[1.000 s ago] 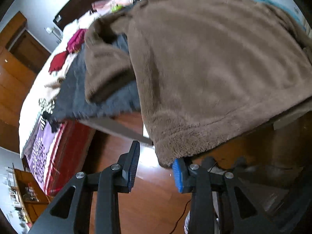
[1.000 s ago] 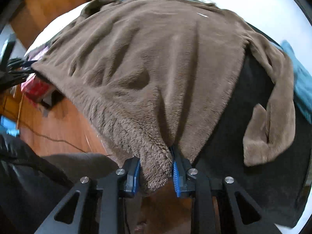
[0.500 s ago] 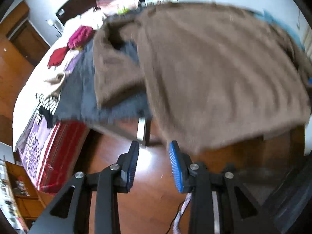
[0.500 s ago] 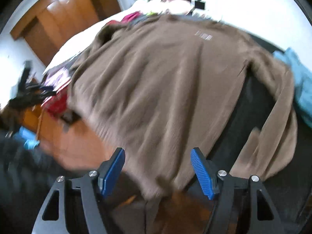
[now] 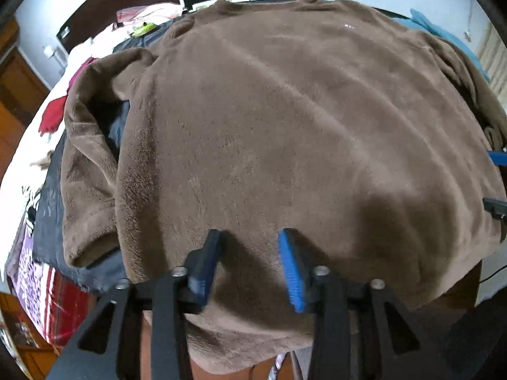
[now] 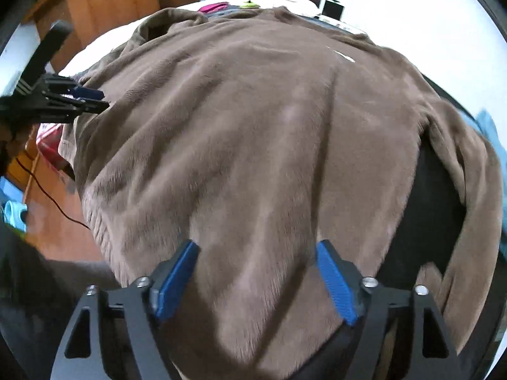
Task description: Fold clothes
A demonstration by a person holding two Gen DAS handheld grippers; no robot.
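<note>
A brown fleece sweater (image 5: 285, 126) lies spread flat on a dark-covered table, its hem hanging over the near edge; it fills the right wrist view (image 6: 253, 142) too. One sleeve (image 5: 85, 190) is folded along the left side, the other sleeve (image 6: 469, 209) runs down the right. My left gripper (image 5: 250, 237) is open and empty, hovering just above the hem. My right gripper (image 6: 256, 247) is wide open and empty above the hem further right. The left gripper also shows in the right wrist view (image 6: 79, 99), and the right gripper's fingers (image 5: 497, 158) at the left view's right edge.
A dark cloth (image 6: 421, 215) covers the table under the sweater. A bed (image 5: 19, 158) with red clothes (image 5: 52, 114) lies to the left. A blue garment (image 5: 443, 31) is at the far right. Wooden floor (image 6: 54, 221) with a cable is below.
My right gripper let go of the sweater hem and opened wide. Both grippers moved up and forward over the sweater, which now lies flatter on the table.
</note>
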